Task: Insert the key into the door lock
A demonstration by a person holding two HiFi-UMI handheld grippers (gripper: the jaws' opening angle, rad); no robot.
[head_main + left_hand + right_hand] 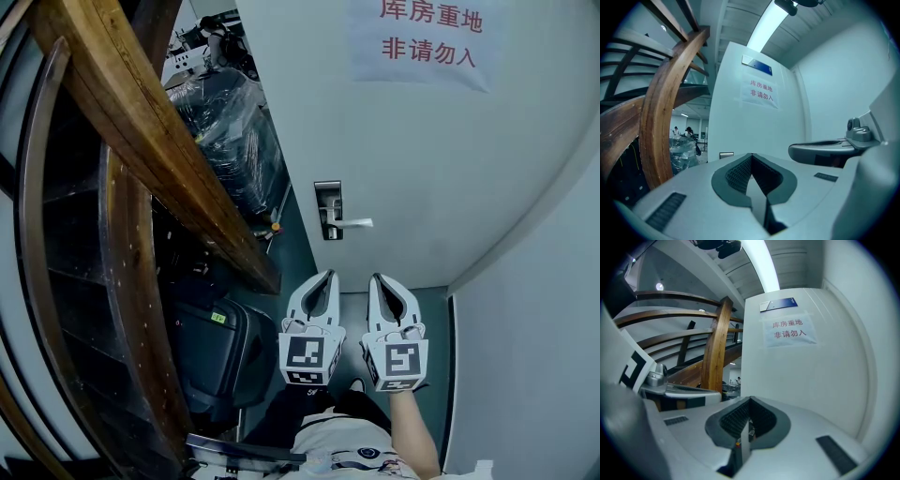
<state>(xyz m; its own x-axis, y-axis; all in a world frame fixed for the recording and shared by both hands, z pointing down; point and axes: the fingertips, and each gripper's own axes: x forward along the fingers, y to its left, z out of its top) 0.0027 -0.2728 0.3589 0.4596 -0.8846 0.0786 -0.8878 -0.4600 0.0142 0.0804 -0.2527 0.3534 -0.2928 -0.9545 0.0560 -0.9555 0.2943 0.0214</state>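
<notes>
- I judge this to be the approach step. The key is carried but not yet presented, and both grippers are held level, low and close to my operator's body, well short of the door.
- The right gripper [750, 401] has its jaws pressed together. A small glinting sliver sits pinched between the pads. I take it for the key [749, 430], though it is too small to be sure of its shape.
- The left gripper [751, 155] also has its jaws closed tip to tip. Only the dark hollow behind the tips shows, with nothing in it.
- In the head view the two grippers sit just beside each other, the left one at 9 o'clock of the right.
- The door lock [328, 208] is at about 11 o'clock from the right gripper, well apart from it, with its lever handle [353, 223] sticking out toward 3 o'clock. I cannot make out the keyhole.
- The door [422, 141] carries a paper sign [427, 37] up at 1 o'clock, and a wooden stair rail [150, 141] runs past at 10 o'clock.
- For the next move I would carry the right gripper up to the lock plate, line the key up with the slot and push it straight in. The left gripper should stay clear of the lever.
</notes>
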